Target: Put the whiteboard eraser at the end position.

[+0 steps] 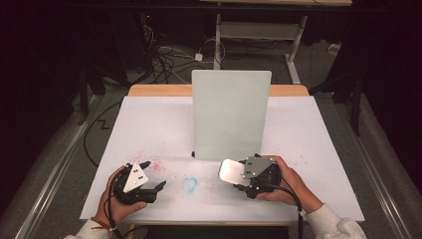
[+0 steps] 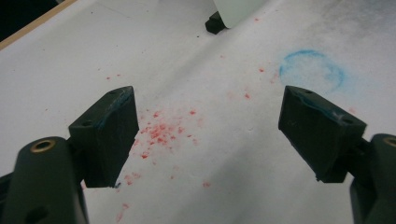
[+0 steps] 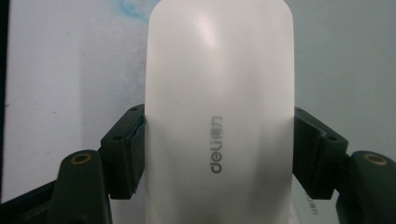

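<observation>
Nearest, the left gripper [image 1: 153,175] rests released, jaws wide over red speckles [image 2: 161,133] on the white table [image 1: 149,124]. The right gripper [image 3: 218,154] clamps a smooth, rounded white eraser [image 3: 219,93] printed "deli". Between them lies a smudged blue ring [image 1: 189,184]. Behind stands a flat pale whiteboard [image 1: 230,112].
</observation>
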